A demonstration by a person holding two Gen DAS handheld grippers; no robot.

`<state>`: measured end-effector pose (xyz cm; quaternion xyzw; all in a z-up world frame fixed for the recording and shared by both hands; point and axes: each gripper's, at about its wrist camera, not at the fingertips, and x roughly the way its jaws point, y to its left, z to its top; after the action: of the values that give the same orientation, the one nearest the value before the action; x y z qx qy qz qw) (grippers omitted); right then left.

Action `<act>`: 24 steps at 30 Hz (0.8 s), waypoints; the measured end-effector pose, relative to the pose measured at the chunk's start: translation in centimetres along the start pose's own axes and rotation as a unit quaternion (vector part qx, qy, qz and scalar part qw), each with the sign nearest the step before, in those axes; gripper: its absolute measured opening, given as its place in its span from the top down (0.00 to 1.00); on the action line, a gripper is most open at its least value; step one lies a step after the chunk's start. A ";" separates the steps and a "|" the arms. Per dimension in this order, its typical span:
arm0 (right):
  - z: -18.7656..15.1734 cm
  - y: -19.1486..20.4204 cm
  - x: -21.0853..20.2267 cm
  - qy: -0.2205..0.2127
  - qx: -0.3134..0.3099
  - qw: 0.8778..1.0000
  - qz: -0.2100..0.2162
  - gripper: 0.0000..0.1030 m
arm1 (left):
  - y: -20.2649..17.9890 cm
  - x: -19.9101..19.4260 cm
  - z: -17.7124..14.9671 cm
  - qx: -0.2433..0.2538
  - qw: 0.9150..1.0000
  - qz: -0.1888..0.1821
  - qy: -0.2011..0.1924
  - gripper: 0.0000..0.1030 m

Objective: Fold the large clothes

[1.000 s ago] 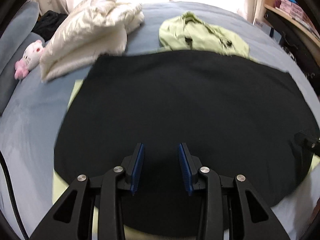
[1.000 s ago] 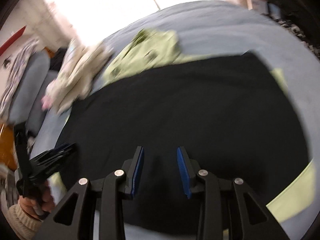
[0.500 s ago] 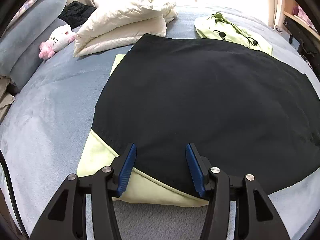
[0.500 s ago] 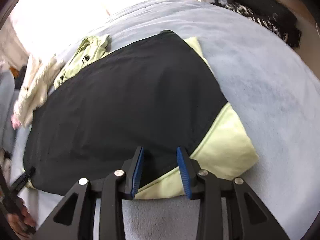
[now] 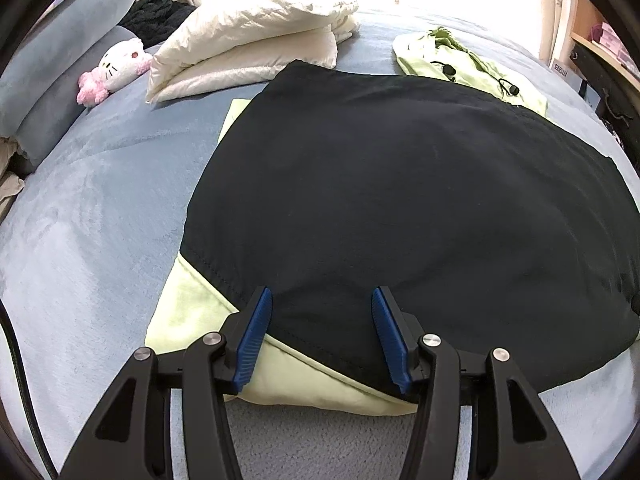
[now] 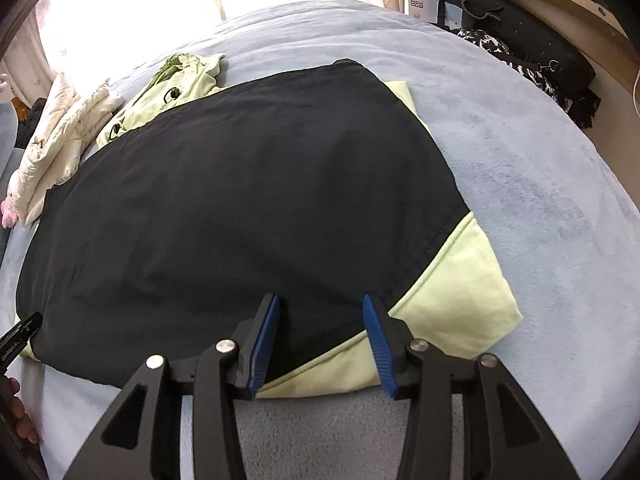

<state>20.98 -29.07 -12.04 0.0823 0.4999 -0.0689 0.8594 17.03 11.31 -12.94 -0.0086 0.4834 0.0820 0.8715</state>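
On the pale blue bed cover [image 5: 92, 216] our black-and-lime jacket [image 5: 400, 200] lies spread flat, its hood end far from us near a folded cream duvet [image 5: 256, 44] and a white-and-pink plush cat [image 5: 116, 68]. Our left gripper [image 5: 322, 332] hangs over the jacket's near left corner, blue pads apart with nothing pinched — fabric lies below the gap. Our right gripper [image 6: 322, 336] sits over the near right corner, where black meets lime; its jaws are opening, pads clear of the cloth.
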 end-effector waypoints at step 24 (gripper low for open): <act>13.1 5.9 -2.6 0.025 -0.071 0.991 0.113 0.14 | -3.8 0.2 15.7 0.080 0.995 -0.057 0.027 0.34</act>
<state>32.05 -25.98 -2.98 0.0783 0.5128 0.0666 0.8524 30.89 9.08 -4.95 0.0319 0.5107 -0.0072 0.8592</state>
